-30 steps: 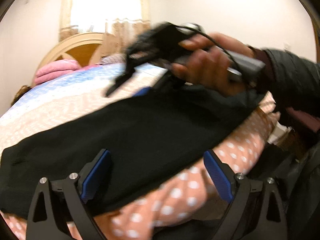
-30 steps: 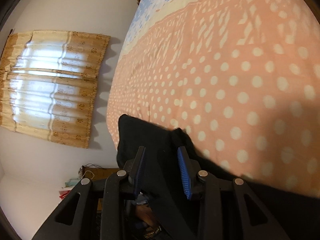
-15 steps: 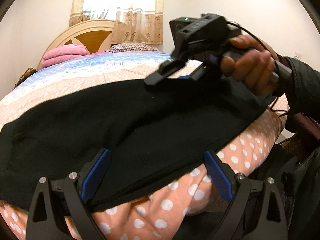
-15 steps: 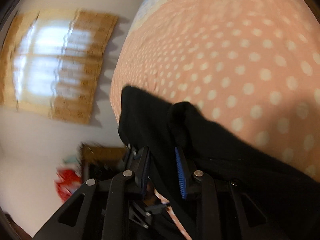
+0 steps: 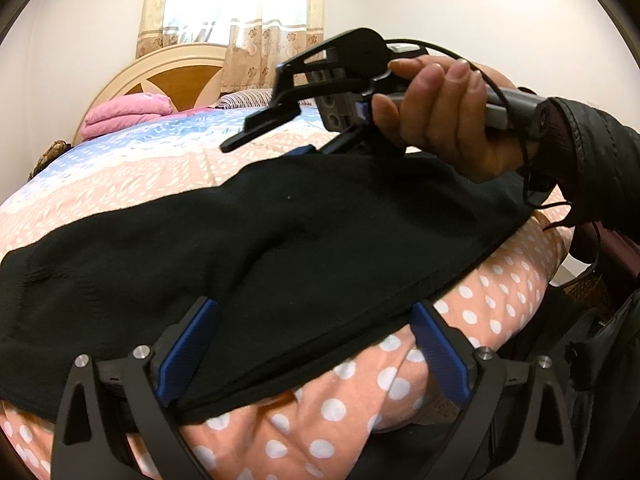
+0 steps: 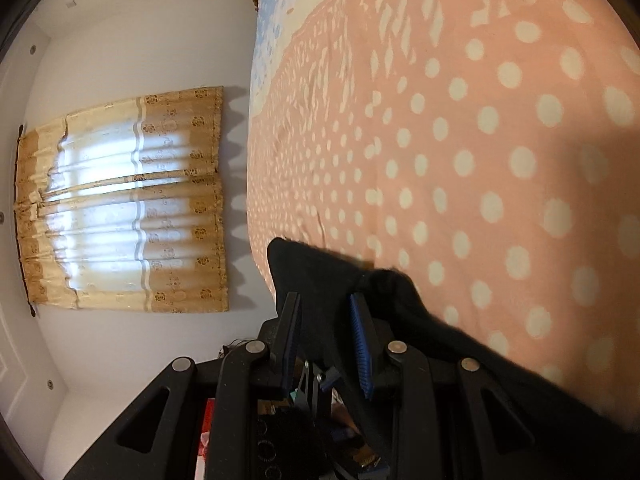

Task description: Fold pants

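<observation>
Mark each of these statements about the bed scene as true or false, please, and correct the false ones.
1. The pants are black. True.
2. The pants lie on a wooden floor. False: they lie on a pink dotted blanket on the bed.
3. The left gripper stands wide open at the near edge of the pants. True.
4. The right gripper is far from the pants. False: black cloth sits between its fingers.
5. A pink folded cover rests near the headboard. True.

Pants run off frame at left. Right gripper pad contact with cloth indeterminate; its lower finger in the left view is hidden behind pants.
</observation>
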A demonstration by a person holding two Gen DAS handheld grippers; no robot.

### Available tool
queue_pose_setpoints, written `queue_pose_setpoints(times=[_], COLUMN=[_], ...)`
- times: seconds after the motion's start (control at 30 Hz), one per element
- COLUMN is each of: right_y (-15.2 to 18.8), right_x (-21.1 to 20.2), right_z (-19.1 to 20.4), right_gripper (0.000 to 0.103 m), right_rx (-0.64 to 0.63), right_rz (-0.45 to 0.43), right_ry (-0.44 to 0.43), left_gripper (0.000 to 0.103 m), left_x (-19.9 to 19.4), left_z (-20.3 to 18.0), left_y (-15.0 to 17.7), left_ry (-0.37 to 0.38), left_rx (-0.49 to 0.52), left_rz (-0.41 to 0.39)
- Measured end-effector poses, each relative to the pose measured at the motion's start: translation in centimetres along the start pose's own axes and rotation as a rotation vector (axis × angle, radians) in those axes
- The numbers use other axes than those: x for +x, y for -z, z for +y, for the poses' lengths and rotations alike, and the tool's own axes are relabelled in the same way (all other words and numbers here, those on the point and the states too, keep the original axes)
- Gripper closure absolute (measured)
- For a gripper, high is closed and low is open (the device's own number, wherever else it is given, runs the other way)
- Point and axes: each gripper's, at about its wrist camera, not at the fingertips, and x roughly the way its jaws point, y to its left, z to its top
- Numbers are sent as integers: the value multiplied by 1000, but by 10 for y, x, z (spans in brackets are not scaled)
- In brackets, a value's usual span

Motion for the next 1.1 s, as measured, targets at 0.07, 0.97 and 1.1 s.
queue_pose_setpoints(times=[0.07, 0.97, 1.1], right_y=[3, 11, 12], right_x=[-2, -6, -8], right_z=[-1, 42, 35], right_gripper=[83, 101, 100], right_rx=[-4, -338, -345], right_rz=[-19, -295, -288], right_ry=[5, 372, 358], left_gripper=[4, 3, 3], left_x=[0, -6, -6], left_z=[0, -3, -4], left_y=[0, 5, 5], left_ry=[0, 7, 7], left_rx=[1, 13, 9], left_rz=[-1, -23, -23])
